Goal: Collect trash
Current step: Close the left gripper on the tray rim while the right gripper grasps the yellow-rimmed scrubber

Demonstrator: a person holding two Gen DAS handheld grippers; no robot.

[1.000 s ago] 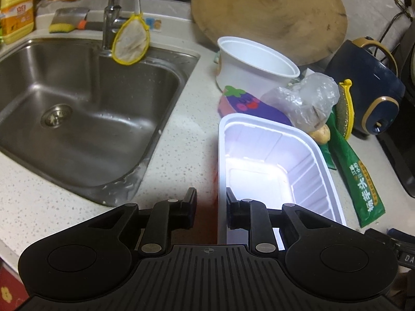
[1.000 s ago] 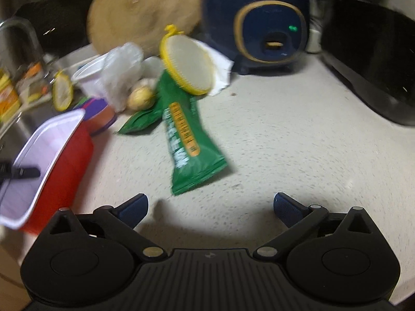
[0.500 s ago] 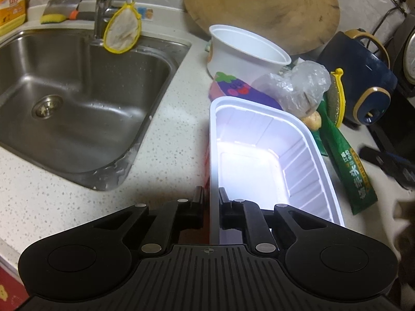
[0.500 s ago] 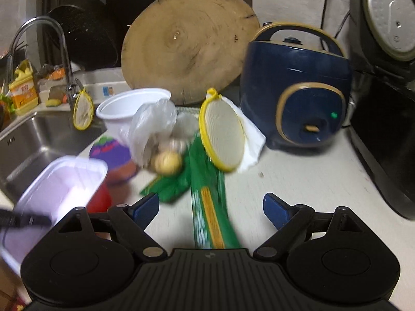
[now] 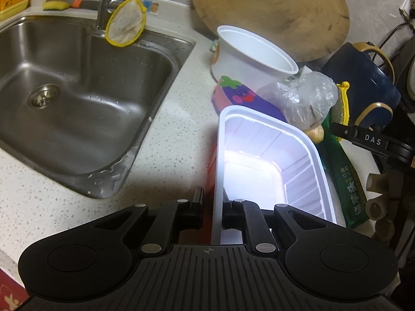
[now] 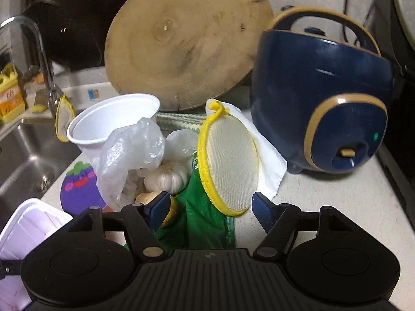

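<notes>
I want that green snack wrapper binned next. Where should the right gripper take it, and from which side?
Take the green wrapper at its flat near end, coming from above and in front. Its far end runs under the yellow-rimmed scrubber and beside the garlic. The right gripper, jaws closing, already straddles it.

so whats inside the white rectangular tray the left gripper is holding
Nothing shows inside the white tray: bare ribbed walls and a glare-lit bottom. The near corner is hidden behind the left gripper, whose fingers clamp the rim.
</notes>
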